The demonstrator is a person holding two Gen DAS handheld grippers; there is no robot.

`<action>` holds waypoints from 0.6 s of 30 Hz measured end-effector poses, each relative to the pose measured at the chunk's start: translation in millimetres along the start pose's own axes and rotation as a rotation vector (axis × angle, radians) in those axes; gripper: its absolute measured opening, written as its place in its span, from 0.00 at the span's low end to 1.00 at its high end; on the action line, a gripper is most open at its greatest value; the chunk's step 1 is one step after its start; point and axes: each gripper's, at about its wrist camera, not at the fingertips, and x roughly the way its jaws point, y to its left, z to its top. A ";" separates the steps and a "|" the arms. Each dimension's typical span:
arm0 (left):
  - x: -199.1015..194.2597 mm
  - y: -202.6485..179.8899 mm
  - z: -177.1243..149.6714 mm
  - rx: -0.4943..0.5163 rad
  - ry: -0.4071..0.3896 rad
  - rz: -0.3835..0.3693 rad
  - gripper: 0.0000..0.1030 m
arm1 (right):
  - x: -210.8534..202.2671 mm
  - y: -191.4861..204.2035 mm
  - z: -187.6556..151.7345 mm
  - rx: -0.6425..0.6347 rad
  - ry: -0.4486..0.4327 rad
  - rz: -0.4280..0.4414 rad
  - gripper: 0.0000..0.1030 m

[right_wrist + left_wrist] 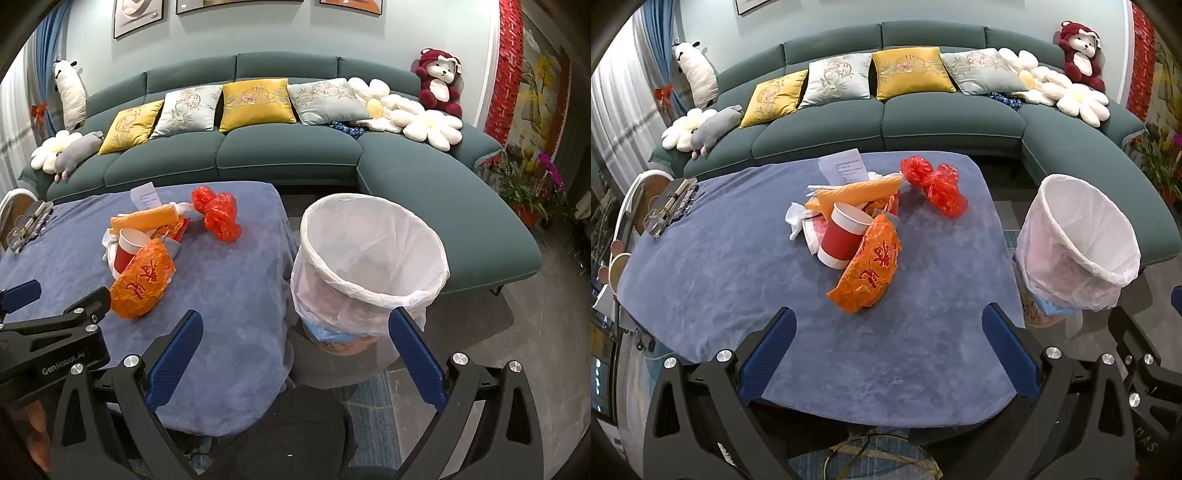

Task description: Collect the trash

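A heap of trash lies mid-table: an orange crumpled bag with red characters (870, 267) (142, 284), a red paper cup (844, 234) (127, 247), an orange wrapper (860, 192) (146, 219), white tissues (798, 218), a printed paper slip (844, 166) and a red crumpled plastic bag (934, 182) (218, 212). A bin with a white liner (1078, 236) (369, 254) stands on the floor right of the table. My left gripper (888, 317) is open and empty, short of the orange bag. My right gripper (295, 325) is open and empty, near the bin.
The table is covered by a blue cloth (720, 266) (229, 280). A remote and small items (670, 208) lie at its far left. A green sofa (923, 122) with cushions and plush toys stands behind. Potted flowers (535, 184) are at the far right.
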 end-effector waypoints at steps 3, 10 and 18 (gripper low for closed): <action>0.1 -0.3 -0.1 0.000 0.002 0.001 0.93 | 0.3 0.2 -0.2 -0.001 0.000 -0.001 0.94; 0.1 0.2 -0.1 0.002 0.001 0.002 0.93 | 0.7 0.3 -0.4 0.000 0.000 0.000 0.94; 1.7 0.4 -3.8 0.000 0.006 0.008 0.93 | 0.4 0.8 -0.4 0.000 0.000 -0.001 0.94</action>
